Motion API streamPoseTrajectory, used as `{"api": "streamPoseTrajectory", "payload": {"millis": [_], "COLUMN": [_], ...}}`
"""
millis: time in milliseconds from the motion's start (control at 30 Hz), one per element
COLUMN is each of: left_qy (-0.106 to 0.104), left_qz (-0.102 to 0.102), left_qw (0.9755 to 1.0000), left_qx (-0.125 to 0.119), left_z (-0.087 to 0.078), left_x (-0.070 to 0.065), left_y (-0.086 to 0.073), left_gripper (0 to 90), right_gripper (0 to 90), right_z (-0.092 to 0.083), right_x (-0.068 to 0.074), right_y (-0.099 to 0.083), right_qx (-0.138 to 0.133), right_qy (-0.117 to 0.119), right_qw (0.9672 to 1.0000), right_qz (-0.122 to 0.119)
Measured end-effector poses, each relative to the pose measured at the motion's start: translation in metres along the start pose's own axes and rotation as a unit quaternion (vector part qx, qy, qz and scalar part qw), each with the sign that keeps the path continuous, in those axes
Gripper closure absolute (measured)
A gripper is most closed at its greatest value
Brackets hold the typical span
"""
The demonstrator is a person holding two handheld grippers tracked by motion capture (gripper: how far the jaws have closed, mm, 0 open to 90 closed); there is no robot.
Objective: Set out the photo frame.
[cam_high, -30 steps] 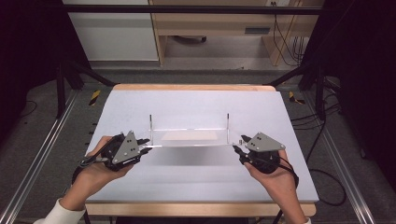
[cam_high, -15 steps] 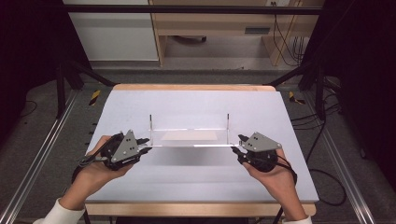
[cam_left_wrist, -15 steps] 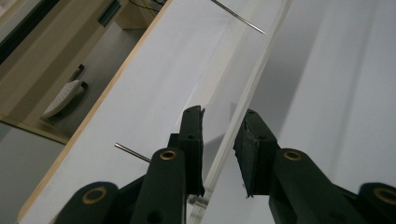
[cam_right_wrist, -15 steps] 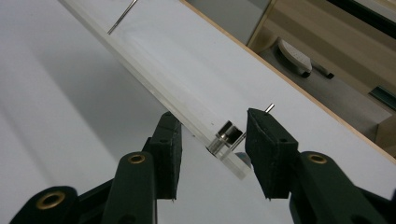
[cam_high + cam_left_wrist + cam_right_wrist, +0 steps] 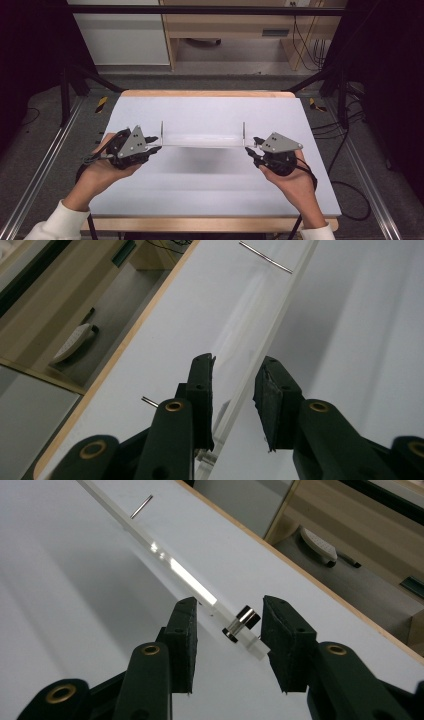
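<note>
A clear plastic strip [image 5: 202,141] lies across the middle of the white surface [image 5: 210,185]. The left gripper [image 5: 152,149], jaws just widening, and the right gripper [image 5: 252,148] straddle the strip's ends, parted, pressing nothing.

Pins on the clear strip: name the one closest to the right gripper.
The pin at the strip's right end in the high view, beside the right gripper; the other pin stands near the left gripper.

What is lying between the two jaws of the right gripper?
In the right gripper view, the end of the clear acrylic rack, with a small metal cylinder, lies between the right gripper jaws; the pads stand apart from it.
</note>
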State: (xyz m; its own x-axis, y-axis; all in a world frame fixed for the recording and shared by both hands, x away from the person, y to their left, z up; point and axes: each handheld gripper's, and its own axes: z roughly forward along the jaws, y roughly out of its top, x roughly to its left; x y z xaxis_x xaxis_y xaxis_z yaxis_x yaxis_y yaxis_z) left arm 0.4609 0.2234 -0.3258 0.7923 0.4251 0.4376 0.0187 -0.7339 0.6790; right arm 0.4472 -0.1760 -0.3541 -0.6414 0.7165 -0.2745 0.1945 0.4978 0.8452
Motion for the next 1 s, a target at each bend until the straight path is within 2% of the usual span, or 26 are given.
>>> {"api": "streamPoseTrajectory", "payload": {"millis": [67,200,267,467,567,833,1000], "left_qy": [-0.003,-0.006,-0.005,-0.010,-0.012,-0.020,-0.023], "left_qz": [-0.005,-0.010,-0.007,-0.006,-0.005,-0.004,-0.019], "left_qw": [1.0000,0.9999,0.9999,0.9999,0.9999,0.9998,0.9995], "left_qx": [-0.005,-0.009,-0.008,-0.007,-0.006,-0.002,-0.009], "left_z": [0.002,0.004,0.006,0.010,0.013,0.018,0.024], "left_x": [0.010,0.020,0.030,0.045,0.055,0.071,0.083], "left_y": [0.004,0.008,0.012,0.018,0.022,0.027,0.029], "left_gripper": [67.7,67.0,66.0,65.2,64.9,64.7,62.9], "right_gripper": [58.4,58.4,58.5,58.4,57.3,54.1,54.3], "right_z": [0.002,0.005,0.008,0.014,0.019,0.029,0.036], "right_x": [-0.005,-0.011,-0.018,-0.029,-0.036,-0.044,-0.052], "right_y": [0.003,0.008,0.012,0.020,0.024,0.031,0.037], "right_qx": [-0.004,-0.010,-0.015,-0.020,-0.030,-0.035,-0.035], "right_qy": [0.001,0.001,0.002,0.002,0.001,-0.005,-0.003], "right_qw": [1.0000,0.9999,0.9996,0.9993,0.9986,0.9986,0.9983], "right_qz": [0.007,0.014,0.024,0.032,0.044,0.040,0.047]}}
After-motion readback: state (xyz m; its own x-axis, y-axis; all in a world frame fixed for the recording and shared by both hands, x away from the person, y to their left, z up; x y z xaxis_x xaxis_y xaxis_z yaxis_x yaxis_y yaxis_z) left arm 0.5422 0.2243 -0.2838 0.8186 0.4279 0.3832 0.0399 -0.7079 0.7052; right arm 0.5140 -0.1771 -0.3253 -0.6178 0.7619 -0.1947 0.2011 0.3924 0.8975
